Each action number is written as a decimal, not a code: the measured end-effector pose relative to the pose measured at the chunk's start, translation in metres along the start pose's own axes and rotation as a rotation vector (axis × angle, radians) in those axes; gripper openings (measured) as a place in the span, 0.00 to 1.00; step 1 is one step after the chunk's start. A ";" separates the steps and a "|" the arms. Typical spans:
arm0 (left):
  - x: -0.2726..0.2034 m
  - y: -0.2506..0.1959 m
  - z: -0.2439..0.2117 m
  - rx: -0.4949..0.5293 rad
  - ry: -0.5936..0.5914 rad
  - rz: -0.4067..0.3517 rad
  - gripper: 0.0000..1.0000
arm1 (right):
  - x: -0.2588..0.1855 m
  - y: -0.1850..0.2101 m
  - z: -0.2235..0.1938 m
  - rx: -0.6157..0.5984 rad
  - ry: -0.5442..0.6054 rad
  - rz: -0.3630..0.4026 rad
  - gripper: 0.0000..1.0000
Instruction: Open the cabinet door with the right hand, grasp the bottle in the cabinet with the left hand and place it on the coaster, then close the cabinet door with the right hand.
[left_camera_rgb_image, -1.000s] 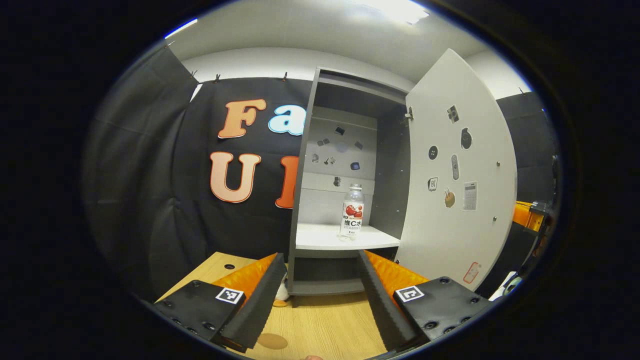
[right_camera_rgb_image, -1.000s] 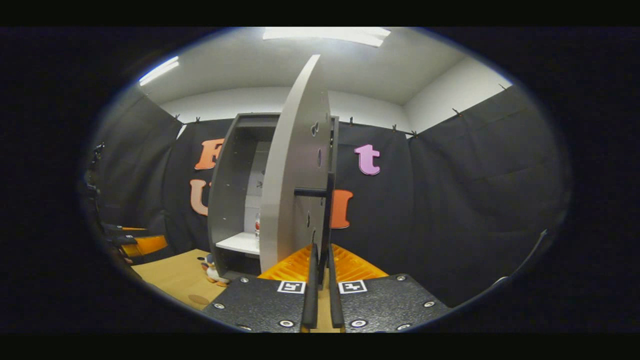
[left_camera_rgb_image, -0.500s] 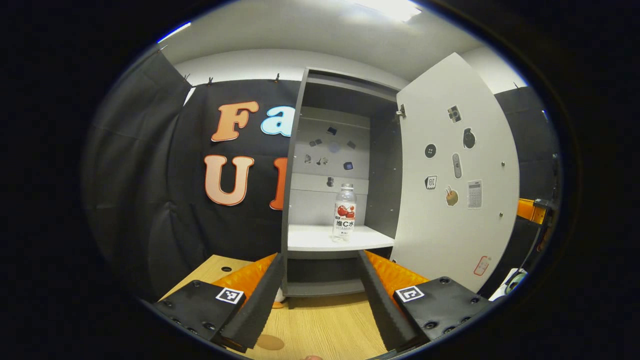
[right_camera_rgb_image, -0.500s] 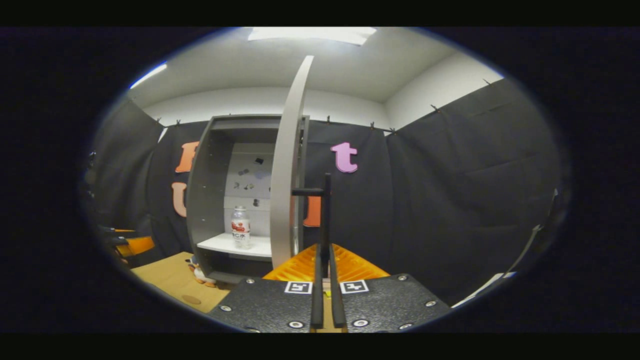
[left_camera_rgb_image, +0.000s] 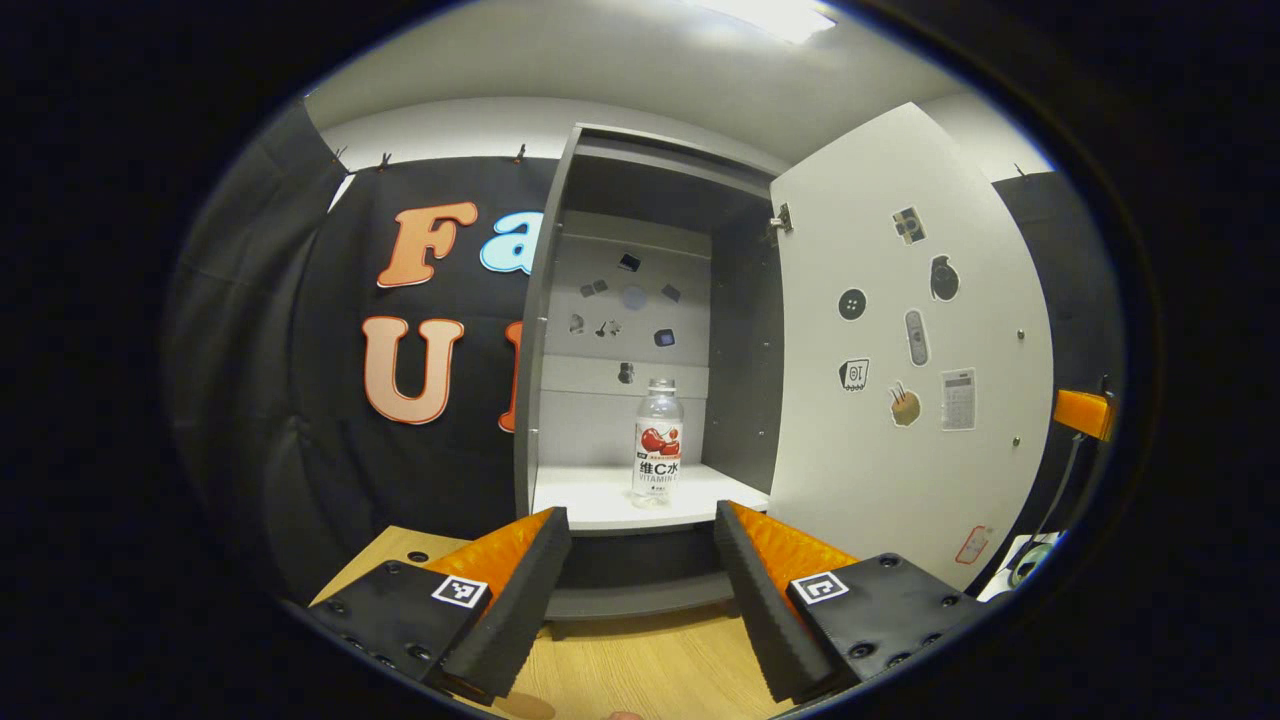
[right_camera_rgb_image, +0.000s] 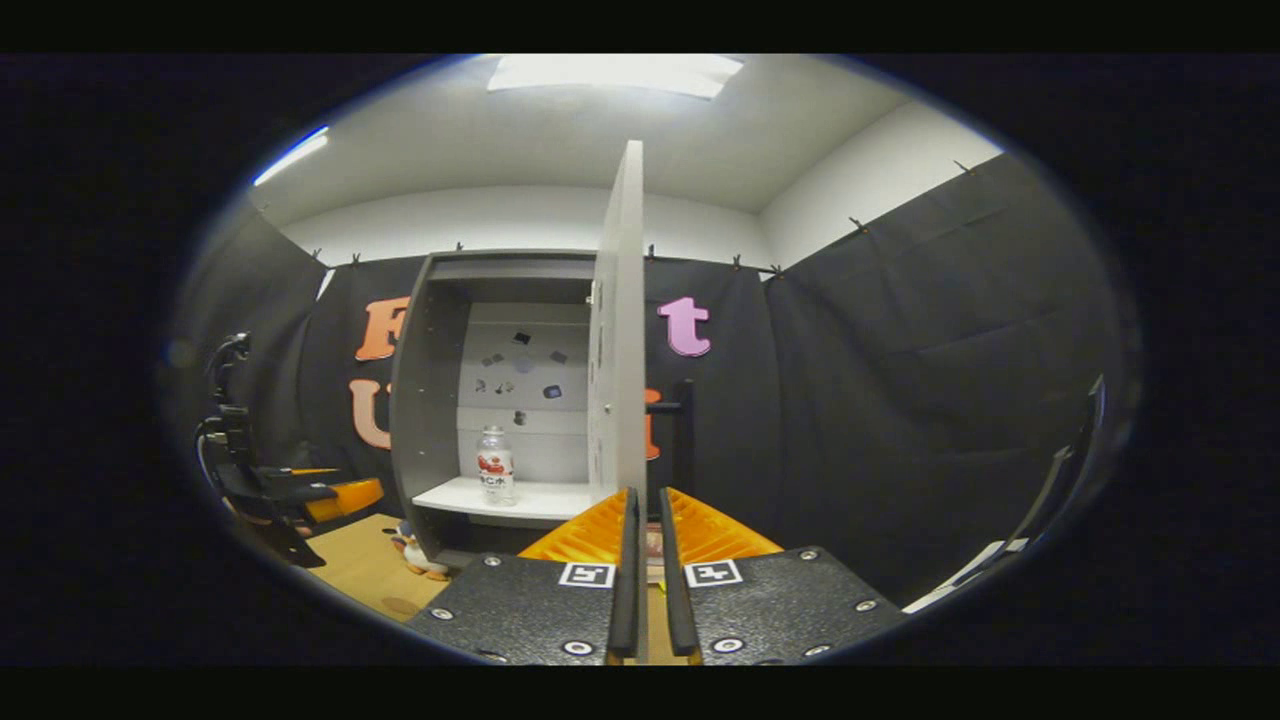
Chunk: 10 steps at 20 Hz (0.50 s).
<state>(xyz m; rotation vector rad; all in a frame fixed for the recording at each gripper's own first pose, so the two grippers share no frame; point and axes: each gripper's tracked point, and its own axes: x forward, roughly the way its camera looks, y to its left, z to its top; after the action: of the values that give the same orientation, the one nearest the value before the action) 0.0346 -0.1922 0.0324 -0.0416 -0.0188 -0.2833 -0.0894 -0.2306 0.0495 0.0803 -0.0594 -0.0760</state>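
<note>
The clear plastic bottle with a white and red label (left_camera_rgb_image: 658, 440) stands upright on the white shelf (left_camera_rgb_image: 600, 500) inside the tall grey cabinet (left_camera_rgb_image: 640, 190), straight ahead of the left claw (left_camera_rgb_image: 640, 590) and farther off, framed between its two fingers but well apart from them. In the right gripper view the same bottle (right_camera_rgb_image: 495, 466) stands on the shelf to the left of the open door, far from the right claw (right_camera_rgb_image: 643, 585).

The white cabinet door with small stickers on its inner face (left_camera_rgb_image: 915, 350) is swung wide to the right; in the right gripper view it shows almost edge-on (right_camera_rgb_image: 628, 330), rising just above the claw's fingers. A dark bar handle (right_camera_rgb_image: 683, 430) on the door's outer side is partly hidden behind the door's edge. Whether the right claw's fingers touch the door's edge cannot be made out. A small penguin toy (right_camera_rgb_image: 420, 555) by the cabinet's foot on the light wooden table (left_camera_rgb_image: 640, 670) is partly cut off. A brown round spot (right_camera_rgb_image: 399, 605) lies on the table near it, too small to identify.

The left claw is spread wide and holds nothing. The right claw's fingers are drawn almost together, with a narrow gap between them.
</note>
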 end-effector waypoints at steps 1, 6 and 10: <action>0.013 -0.002 0.000 -0.005 -0.007 -0.019 0.95 | -0.001 0.010 -0.003 -0.003 0.001 0.006 0.09; 0.077 -0.006 -0.019 -0.016 0.000 -0.090 0.94 | 0.012 0.060 -0.020 -0.031 0.008 0.030 0.28; 0.126 -0.005 -0.040 -0.016 0.020 -0.121 0.94 | 0.039 0.095 -0.030 -0.112 -0.004 0.016 0.48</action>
<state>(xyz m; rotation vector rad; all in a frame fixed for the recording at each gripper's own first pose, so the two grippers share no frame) 0.1543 -0.2334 -0.0043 -0.0532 0.0011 -0.4048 -0.0414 -0.1369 0.0299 -0.0322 -0.0600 -0.0633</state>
